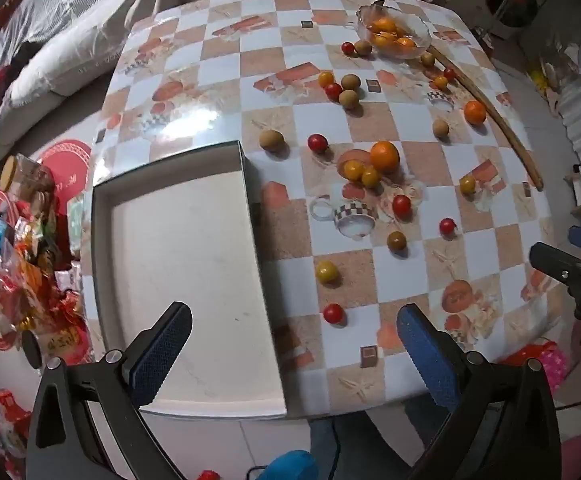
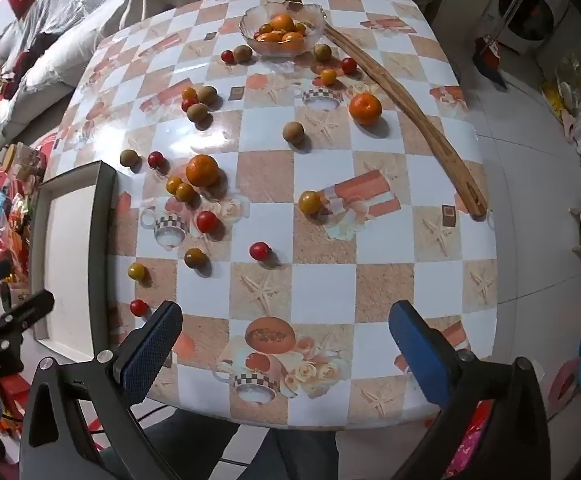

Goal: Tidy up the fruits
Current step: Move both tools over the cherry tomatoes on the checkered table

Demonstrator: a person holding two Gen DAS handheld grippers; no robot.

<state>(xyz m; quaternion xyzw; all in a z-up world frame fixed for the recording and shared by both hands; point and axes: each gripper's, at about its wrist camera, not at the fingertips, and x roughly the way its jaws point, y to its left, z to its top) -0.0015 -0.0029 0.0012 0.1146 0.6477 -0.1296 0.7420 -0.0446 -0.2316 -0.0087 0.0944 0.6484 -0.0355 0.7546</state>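
Both tools wide and empty, fruit all over the tabletop, nothing sorted into the tray.

On the left, the white tray [image 1: 186, 248] sits bare under the left tool [image 1: 290, 344], fingers spread wide; just right of its wall, a red cherry tomato [image 1: 333, 313] looks like the easiest first pick, so come straight down and close gently, since it will likely roll. Mid-tabletop [image 2: 322, 292] lie oranges [image 2: 202, 169] and brown fruit, well apart. The right tool [image 2: 286, 344] hovers open at the near edge; the glass bowl [image 2: 282, 32] holds more far back.
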